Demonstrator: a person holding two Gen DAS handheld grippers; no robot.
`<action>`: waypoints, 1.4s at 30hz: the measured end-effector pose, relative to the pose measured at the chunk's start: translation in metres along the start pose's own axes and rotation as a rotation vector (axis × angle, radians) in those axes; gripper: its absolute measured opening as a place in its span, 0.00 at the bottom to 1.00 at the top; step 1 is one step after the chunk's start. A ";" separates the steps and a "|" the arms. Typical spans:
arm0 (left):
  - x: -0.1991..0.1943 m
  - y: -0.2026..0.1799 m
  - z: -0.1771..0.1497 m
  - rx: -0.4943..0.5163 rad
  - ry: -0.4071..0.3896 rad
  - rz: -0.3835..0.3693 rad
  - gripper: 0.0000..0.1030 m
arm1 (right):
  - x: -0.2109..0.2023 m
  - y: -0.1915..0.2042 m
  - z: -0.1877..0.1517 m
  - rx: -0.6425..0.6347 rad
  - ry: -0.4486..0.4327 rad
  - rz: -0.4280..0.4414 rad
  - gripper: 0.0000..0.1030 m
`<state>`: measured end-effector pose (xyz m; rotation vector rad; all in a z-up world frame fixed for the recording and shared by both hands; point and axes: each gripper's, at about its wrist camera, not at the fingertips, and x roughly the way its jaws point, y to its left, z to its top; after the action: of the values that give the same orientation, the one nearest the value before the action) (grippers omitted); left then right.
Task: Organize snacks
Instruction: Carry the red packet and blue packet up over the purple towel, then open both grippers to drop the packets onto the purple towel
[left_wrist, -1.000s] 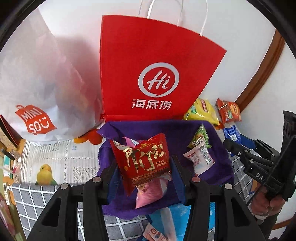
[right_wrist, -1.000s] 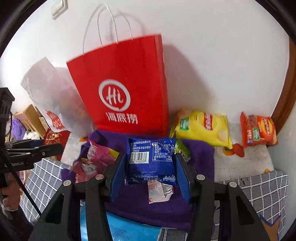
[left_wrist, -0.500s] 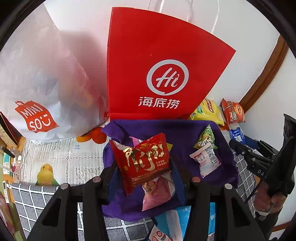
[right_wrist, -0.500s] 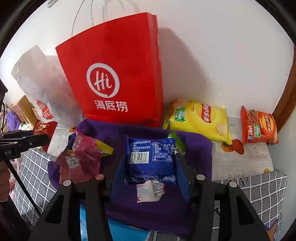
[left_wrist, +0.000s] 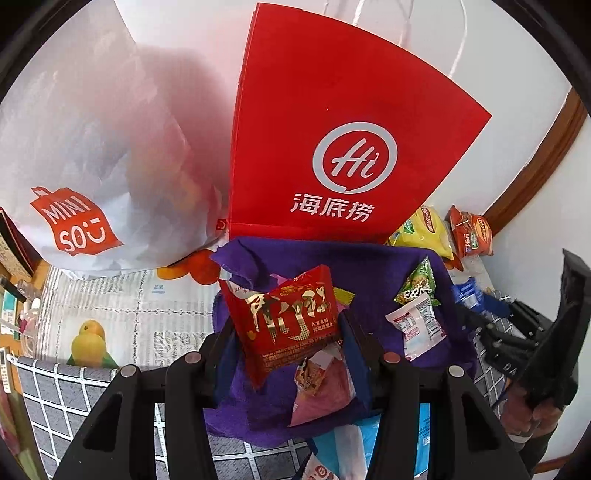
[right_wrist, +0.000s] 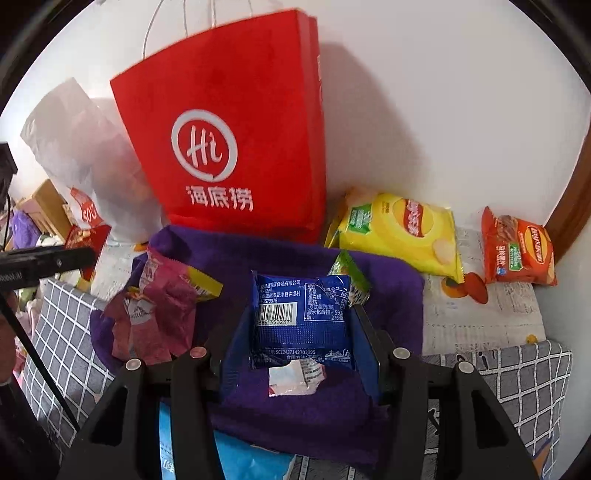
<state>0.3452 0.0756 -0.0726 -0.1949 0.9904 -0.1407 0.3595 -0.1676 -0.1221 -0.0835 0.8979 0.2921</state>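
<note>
At the far left a white MINISO plastic bag (left_wrist: 92, 158) leans on the wall, and just right of it stands the red Haidilao paper bag (left_wrist: 332, 122). In front of both lies the purple cloth (left_wrist: 373, 273). Your left gripper (left_wrist: 286, 330) pinches a red snack packet with gold lettering (left_wrist: 288, 325) between its fingers, lifted over the cloth's left part, above a pink packet (right_wrist: 155, 314). Right of that, your right gripper (right_wrist: 299, 325) clamps a blue packet with a barcode (right_wrist: 299, 317) over the middle of the cloth, with a small white wrapper (right_wrist: 295, 376) lying below it and a green packet (right_wrist: 351, 280) just behind. Farther right, off the cloth and near the wall, rest a yellow chip bag (right_wrist: 399, 236) and then an orange chip bag (right_wrist: 517, 251).
</note>
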 end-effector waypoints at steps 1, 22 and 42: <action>0.001 -0.001 0.000 -0.003 -0.001 -0.016 0.48 | 0.003 0.002 -0.001 -0.007 0.014 0.000 0.51; 0.041 -0.024 -0.012 0.052 0.084 0.001 0.50 | 0.038 0.015 -0.014 -0.083 0.146 -0.071 0.55; 0.035 -0.032 -0.010 0.086 0.030 0.015 0.76 | 0.006 0.011 -0.004 -0.060 0.081 -0.067 0.69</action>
<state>0.3549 0.0364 -0.0987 -0.1072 1.0135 -0.1730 0.3567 -0.1569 -0.1292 -0.1815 0.9649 0.2544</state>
